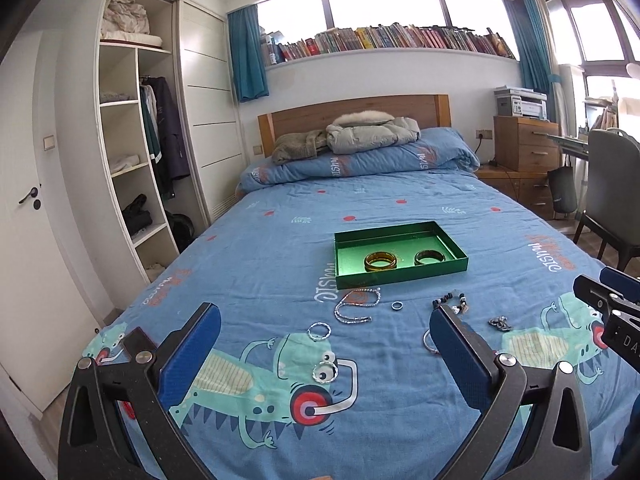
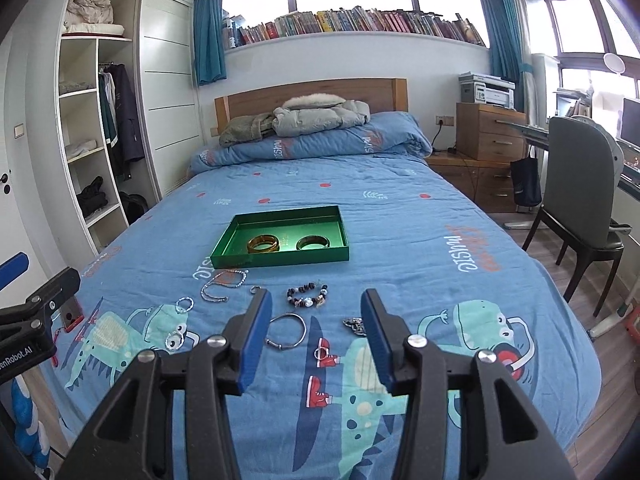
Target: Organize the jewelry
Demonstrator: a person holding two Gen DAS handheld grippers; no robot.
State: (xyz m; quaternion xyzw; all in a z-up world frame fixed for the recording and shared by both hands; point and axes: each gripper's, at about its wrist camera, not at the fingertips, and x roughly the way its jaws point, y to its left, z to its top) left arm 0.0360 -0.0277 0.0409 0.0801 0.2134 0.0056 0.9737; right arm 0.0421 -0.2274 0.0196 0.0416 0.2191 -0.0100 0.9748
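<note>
A green tray (image 1: 400, 276) (image 2: 280, 258) lies on the blue bedspread and holds an amber bangle (image 1: 381, 261) (image 2: 263, 243) and a dark green bangle (image 1: 429, 257) (image 2: 313, 243). In front of it lie a silver chain (image 1: 357, 306) (image 2: 222, 285), a small ring (image 1: 396, 305), a beaded bracelet (image 2: 307, 296), a thin silver bangle (image 2: 286, 330), twisted silver rings (image 1: 319, 331) (image 1: 325, 372) and a dark charm (image 1: 500, 323). My left gripper (image 1: 326, 314) is open and empty above the rings. My right gripper (image 2: 316, 300) is open and empty above the silver bangle.
The bed's near edge is just below both grippers. A folded duvet and jackets (image 1: 360, 136) lie at the headboard. A wardrobe (image 1: 132, 140) stands left. A chair (image 2: 580, 200) and drawers (image 2: 492, 136) stand right. A red phone (image 2: 72, 312) lies at the bed's left edge.
</note>
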